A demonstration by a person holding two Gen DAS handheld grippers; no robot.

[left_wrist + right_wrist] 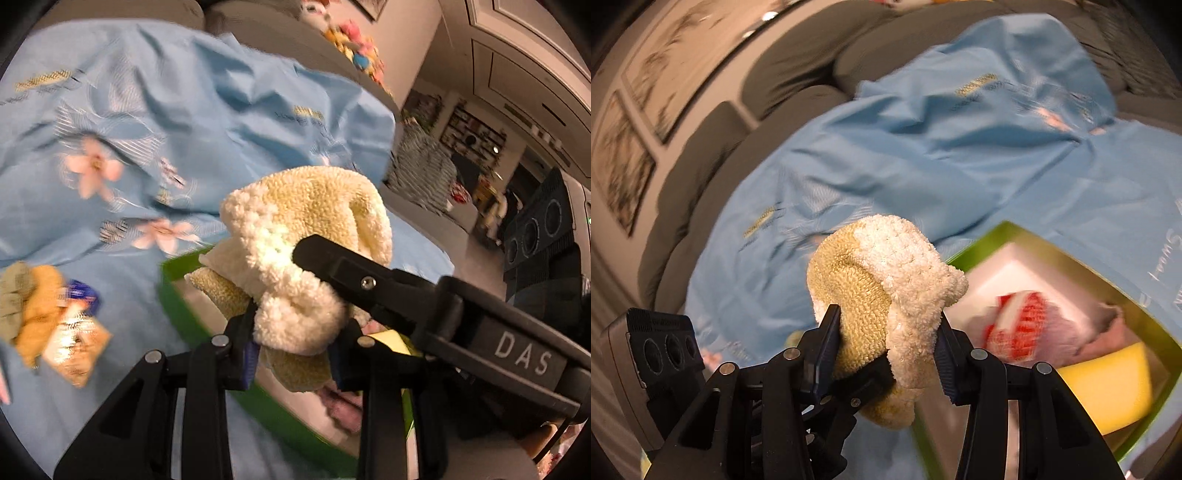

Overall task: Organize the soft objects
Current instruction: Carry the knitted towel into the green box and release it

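Both grippers are shut on one fluffy cream-and-tan cloth (306,236), held in the air above the near edge of a green box (177,295). My left gripper (299,343) pinches its lower end. My right gripper (886,350) pinches the same cloth (886,280) from the other side, and its finger (354,269) crosses the left wrist view. The green box (997,236) lies on a light blue flowered sheet (184,122) and holds a red-and-white cloth (1019,317), pink fabric (1108,332) and a yellow item (1108,387).
A pile of tan and orange cloths with a packet (48,317) lies on the sheet at the left. Grey sofa cushions (738,122) run behind the sheet. Stuffed toys (351,40) sit on the sofa back. Dark speakers (539,229) stand at the right.
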